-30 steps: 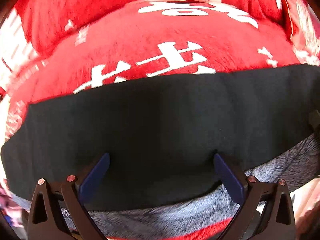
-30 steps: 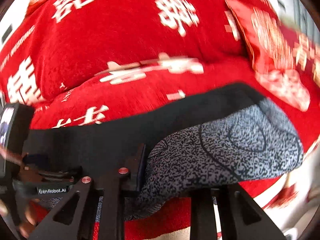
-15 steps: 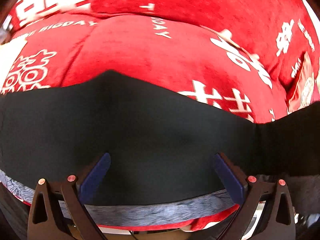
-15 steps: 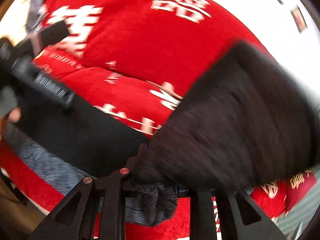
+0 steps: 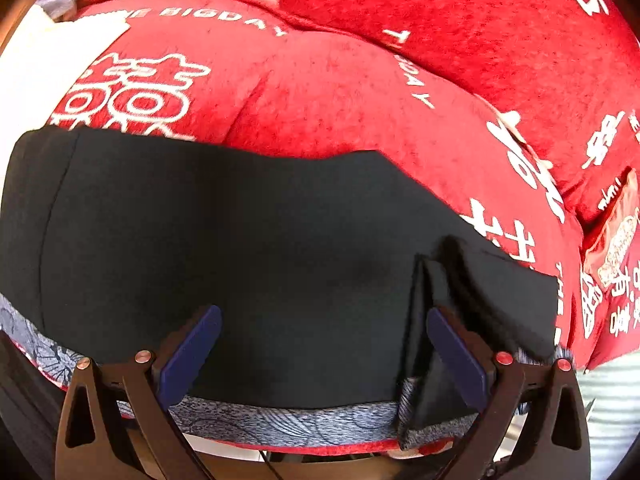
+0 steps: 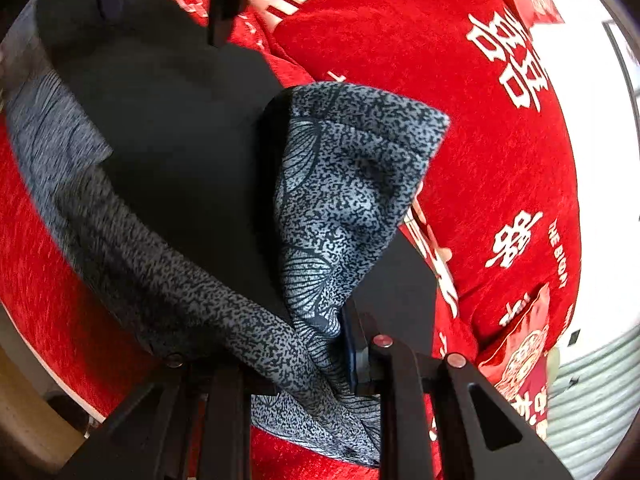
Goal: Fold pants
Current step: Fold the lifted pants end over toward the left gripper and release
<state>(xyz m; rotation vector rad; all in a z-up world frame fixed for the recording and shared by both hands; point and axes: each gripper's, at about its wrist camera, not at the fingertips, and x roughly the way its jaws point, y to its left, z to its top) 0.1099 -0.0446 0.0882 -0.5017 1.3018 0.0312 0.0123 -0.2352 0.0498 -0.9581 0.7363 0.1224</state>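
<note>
While left hand-held gripper hovers open over pants, right hand-held gripper clamps their patterned waistband.

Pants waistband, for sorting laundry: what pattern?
Speckled grey-and-black waistband, with leaf-like line prints; right wrist view.

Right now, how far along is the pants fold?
Partly done: the black pants with grey patterned waistband lie spread on the red printed cover, one end already doubled over at the right. In hand: the right gripper has its jaws shut on the waistband. The open left gripper holds nothing. Left: laying that fold flat.
</note>
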